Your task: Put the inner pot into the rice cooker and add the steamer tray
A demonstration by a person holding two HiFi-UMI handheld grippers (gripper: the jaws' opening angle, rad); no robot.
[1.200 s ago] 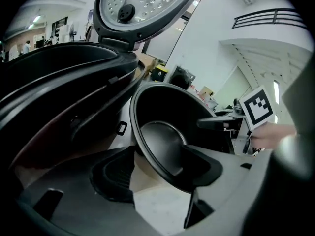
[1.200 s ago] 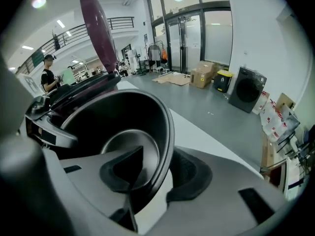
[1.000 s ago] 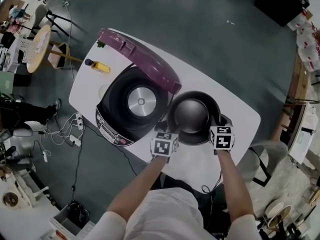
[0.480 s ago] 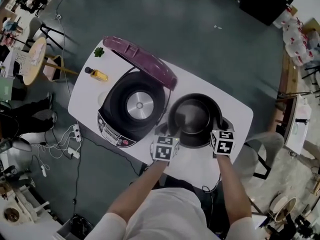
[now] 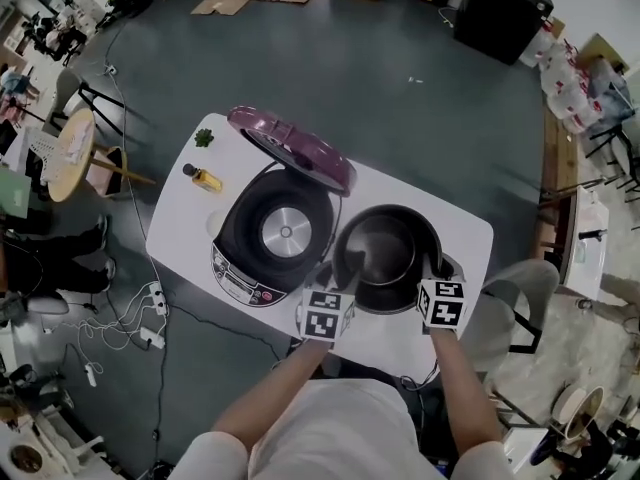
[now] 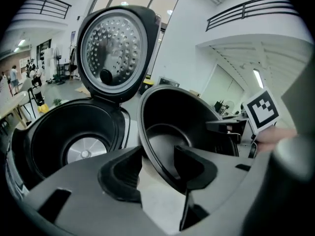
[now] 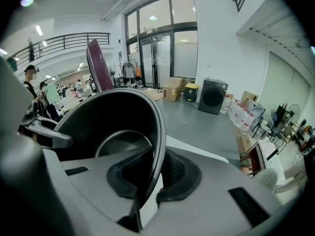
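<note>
The dark inner pot (image 5: pixel 385 253) hangs above the white table (image 5: pixel 185 218), just right of the open rice cooker (image 5: pixel 270 233) with its purple lid (image 5: pixel 292 148) raised. My left gripper (image 5: pixel 335 276) is shut on the pot's near-left rim. My right gripper (image 5: pixel 432 270) is shut on its near-right rim. In the left gripper view the pot (image 6: pixel 172 127) wall runs between the pads of that gripper (image 6: pixel 157 168), with the empty cooker well (image 6: pixel 74 141) to the left. In the right gripper view the thin rim (image 7: pixel 156 132) is pinched in that gripper (image 7: pixel 152 176). I see no steamer tray.
A small yellow bottle (image 5: pixel 205 179) and a green bit (image 5: pixel 204 138) lie at the table's far-left corner. A dark object (image 5: pixel 452 265) peeks out under the pot's right side. Chairs, cables and boxes stand on the floor around the table.
Both grippers have risen with the inner pot held between them; it now sits higher than the table beside the cooker. The cooker and its lid have not moved.
</note>
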